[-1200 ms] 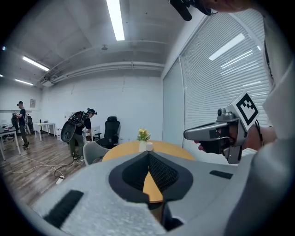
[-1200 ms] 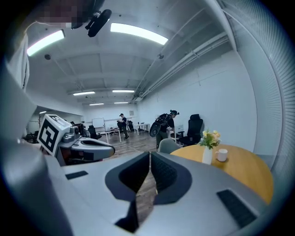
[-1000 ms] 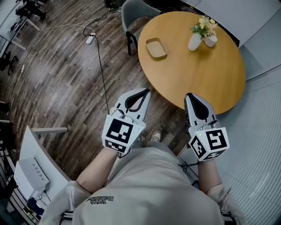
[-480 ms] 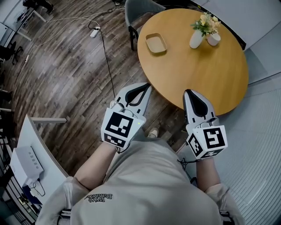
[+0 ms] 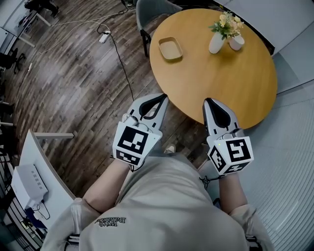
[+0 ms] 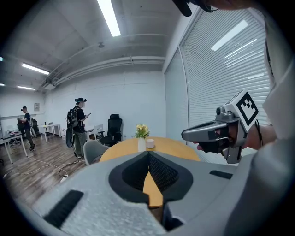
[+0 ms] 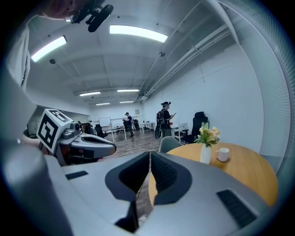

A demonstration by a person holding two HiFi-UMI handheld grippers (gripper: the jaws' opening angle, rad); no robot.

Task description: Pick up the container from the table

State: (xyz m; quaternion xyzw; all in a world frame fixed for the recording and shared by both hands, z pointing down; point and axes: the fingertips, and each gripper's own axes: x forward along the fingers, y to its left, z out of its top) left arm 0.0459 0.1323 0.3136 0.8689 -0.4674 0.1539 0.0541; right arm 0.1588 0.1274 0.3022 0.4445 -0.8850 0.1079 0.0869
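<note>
The container (image 5: 170,48) is a shallow tan dish lying on the far left part of the round wooden table (image 5: 230,83). My left gripper (image 5: 164,97) is shut and holds nothing. It hovers over the floor just short of the table's near edge, well short of the container. My right gripper (image 5: 205,101) is also shut and holds nothing, its tip at the table's near rim. In the left gripper view the jaws (image 6: 149,154) meet, with the table (image 6: 179,148) ahead. The right gripper view shows my right gripper (image 7: 150,153) the same way. The container shows in neither gripper view.
A vase of flowers (image 5: 216,43) and a white cup (image 5: 236,42) stand at the table's far side. A grey chair (image 5: 149,11) is tucked behind the container. A cable and power strip (image 5: 103,37) lie on the wood floor. A white desk (image 5: 32,179) is at lower left. People (image 6: 78,122) stand far off.
Both grippers have crept a little forward toward the table's near edge and stayed shut. The table sits slightly further left in the head view.
</note>
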